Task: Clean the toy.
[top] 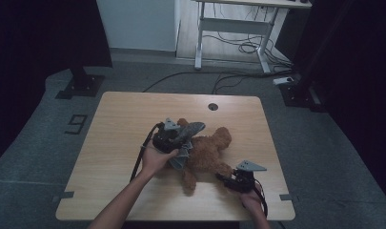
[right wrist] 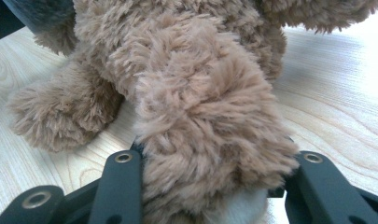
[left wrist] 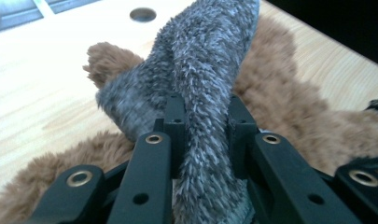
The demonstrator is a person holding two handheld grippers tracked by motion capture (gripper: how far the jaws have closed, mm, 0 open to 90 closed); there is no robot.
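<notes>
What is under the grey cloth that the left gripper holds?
The brown teddy bear lies under the grey cloth, on the table. Its legs and one arm show; the part under the cloth is covered.

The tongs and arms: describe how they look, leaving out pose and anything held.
Both tongs are black. The left tongs and the right tongs each carry a grey three-cornered plate on top and trail a dark cable toward the person. In the gripper views the jaws are flat black bars with brass-coloured ringed holes and plain small holes. No sleeves show on the forearms.
</notes>
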